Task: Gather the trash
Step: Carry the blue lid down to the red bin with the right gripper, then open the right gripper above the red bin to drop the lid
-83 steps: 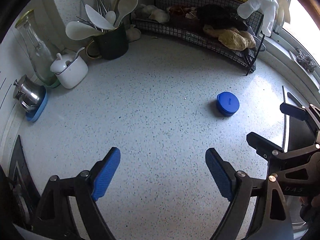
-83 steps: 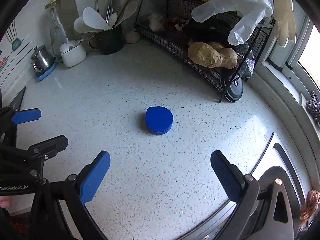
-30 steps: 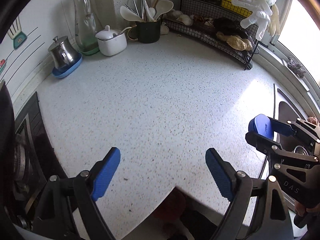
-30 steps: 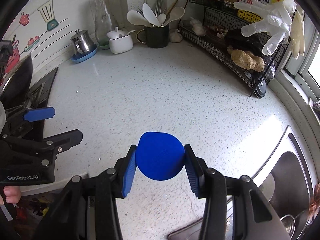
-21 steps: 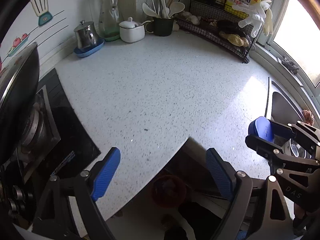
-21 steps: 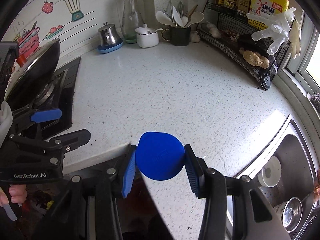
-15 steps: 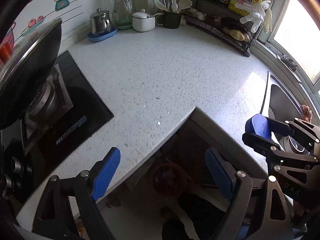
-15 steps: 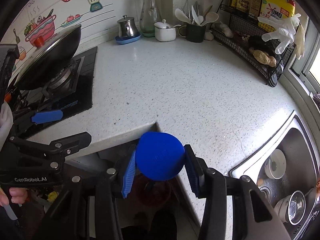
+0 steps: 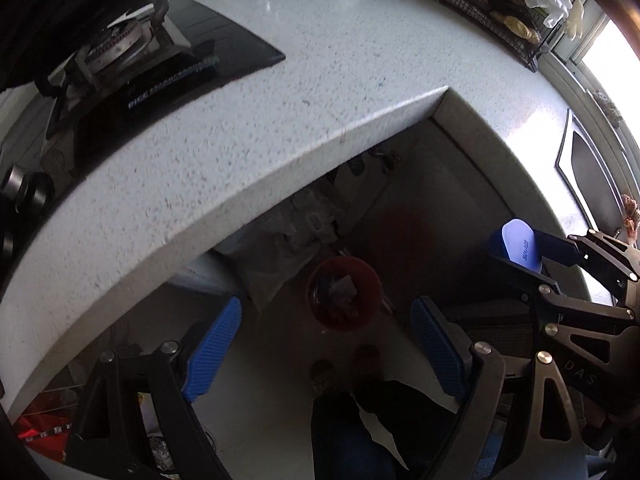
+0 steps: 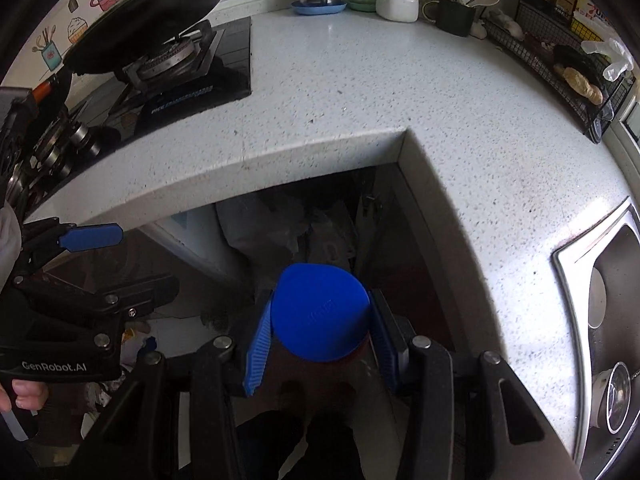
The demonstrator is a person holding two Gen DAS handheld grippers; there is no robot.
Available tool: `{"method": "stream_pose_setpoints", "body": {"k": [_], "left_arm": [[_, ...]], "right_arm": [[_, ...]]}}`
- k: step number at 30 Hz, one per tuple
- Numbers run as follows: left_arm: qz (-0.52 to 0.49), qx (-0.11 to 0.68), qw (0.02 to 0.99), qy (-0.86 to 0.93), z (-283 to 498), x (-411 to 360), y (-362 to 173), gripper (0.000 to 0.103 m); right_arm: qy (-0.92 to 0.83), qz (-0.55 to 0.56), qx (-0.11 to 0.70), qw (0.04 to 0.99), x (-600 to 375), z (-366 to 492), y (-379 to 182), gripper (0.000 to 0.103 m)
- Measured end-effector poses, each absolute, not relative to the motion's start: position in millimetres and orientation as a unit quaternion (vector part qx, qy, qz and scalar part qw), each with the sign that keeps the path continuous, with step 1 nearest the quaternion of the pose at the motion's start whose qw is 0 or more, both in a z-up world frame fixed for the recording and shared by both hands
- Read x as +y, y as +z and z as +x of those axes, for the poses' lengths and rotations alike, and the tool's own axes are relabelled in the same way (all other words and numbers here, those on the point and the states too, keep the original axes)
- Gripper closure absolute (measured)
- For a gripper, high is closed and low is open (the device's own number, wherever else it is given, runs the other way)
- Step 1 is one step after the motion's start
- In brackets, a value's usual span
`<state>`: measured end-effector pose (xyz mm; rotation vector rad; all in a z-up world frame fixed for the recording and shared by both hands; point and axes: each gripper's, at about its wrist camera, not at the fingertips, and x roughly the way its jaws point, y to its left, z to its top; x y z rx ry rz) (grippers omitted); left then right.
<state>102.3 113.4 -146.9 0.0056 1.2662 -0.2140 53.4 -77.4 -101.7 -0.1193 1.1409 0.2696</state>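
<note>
The right gripper [image 10: 320, 332] points down past the inner corner of the speckled white countertop [image 10: 360, 92], its blue pads clamped on a round blue plastic lid [image 10: 320, 316] held over the floor. The left gripper [image 9: 324, 344] hangs beside it, fingers spread wide and empty, above a red round trash bin [image 9: 343, 293] on the floor

Both wrist views look steeply down from above the inner corner of the L-shaped counter [image 9: 256, 152] toward the floor, each close behind its own hand-held gripper. The left view sits further left, over the red bin [image 9: 343, 293]. Both share the counter corner, the stove [image 10: 180, 68] and the wire rack [image 10: 560, 68].
</note>
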Motion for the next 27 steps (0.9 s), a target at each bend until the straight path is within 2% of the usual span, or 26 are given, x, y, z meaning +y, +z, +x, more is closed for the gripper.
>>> {"method": "stream_pose_setpoints", "body": {"k": [7,19,27], "left_arm": [[-0.009,0.628,0.773,-0.095,102.8,113.7,-236.3,0.017],[-0.01,0.659,0.744,-0.107,127.3,101.6,-432.0,0.017],[0.017,0.669,0.736,-0.103,140.2,97.2,-500.0,0.017]], "right_arm": [[0.144,-0.068,0.562,0.811,-65.5,55.1,-180.5,0.06],[0.132,-0.058,0.615,0.775,-64.7,89.7,-378.9,0.06],[0.127,-0.063,0.639,0.756,-70.5,102.6,-465.5,0.06]]}}
